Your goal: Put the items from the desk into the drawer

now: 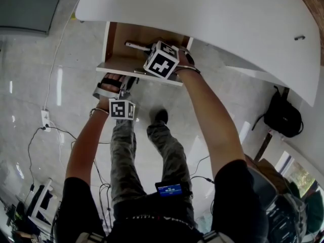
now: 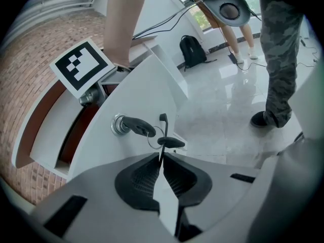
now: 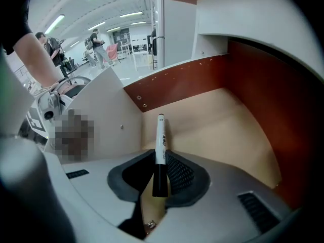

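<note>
Two hand-held grippers are shown at an open drawer (image 1: 108,43) beneath the white bench (image 1: 212,19). In the upper centre of the head view, the right gripper (image 3: 161,158) is seen inside the drawer, with its marker cube (image 1: 161,59) turned towards the camera. Its jaws are closed on a marker pen (image 3: 160,135), which is gripped at the black cap. The white barrel is pointed away over the tan drawer floor (image 3: 217,120), towards the corner where the reddish-brown back wall (image 3: 177,82) is met by the pale side wall. Whether the pen tip touches the floor cannot be told.

Lower and to the left, the left gripper (image 2: 161,155) is held at the drawer's white front panel (image 2: 136,92). A lock (image 2: 118,124) is set in that panel. A black-headed key (image 2: 137,126) is seated in the lock, and a second key (image 2: 171,142) is hung from its ring. The left jaws are drawn almost together and closed on a thin dark strip (image 2: 163,128) among these keys, seen edge-on. The person's legs (image 1: 126,156) are seen over a glossy tiled floor (image 1: 30,85).
</note>
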A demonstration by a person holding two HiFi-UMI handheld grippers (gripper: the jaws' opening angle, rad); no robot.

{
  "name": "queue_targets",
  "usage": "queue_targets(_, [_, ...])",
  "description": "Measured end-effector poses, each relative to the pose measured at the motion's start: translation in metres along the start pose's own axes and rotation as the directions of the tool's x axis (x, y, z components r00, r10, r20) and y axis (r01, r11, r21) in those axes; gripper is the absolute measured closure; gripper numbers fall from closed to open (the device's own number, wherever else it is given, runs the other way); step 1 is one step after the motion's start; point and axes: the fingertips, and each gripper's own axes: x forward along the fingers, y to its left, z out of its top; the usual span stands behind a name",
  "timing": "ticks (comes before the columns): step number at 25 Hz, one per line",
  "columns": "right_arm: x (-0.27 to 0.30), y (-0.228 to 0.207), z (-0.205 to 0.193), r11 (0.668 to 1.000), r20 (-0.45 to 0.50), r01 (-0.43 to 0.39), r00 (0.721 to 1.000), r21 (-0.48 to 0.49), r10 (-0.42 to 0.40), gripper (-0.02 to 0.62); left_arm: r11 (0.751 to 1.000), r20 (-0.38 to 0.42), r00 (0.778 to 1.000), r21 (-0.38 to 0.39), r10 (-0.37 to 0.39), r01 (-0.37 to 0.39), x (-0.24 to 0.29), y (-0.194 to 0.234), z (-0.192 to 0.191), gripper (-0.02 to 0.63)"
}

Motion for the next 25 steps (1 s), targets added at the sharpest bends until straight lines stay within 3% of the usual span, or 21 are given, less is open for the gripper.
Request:
queue_targets(11, [0.017, 0.002, -0.003, 1.0, -0.041, -0.018, 0.999, -0.015, 0.018, 0.523, 1.0, 0.005, 1.0, -0.005, -0.006, 0.006, 0.002, 0.001, 0.0, 0.58])
queue_targets(25, [-0.037, -0.011, 0.001, 0.999, 0.093, -0.019, 0.996, 0.036, 0.015, 0.522, 0.995, -0.024, 0.995, -0.034, -0.092, 0.091, 0.014, 0.013, 0.012, 0.58])
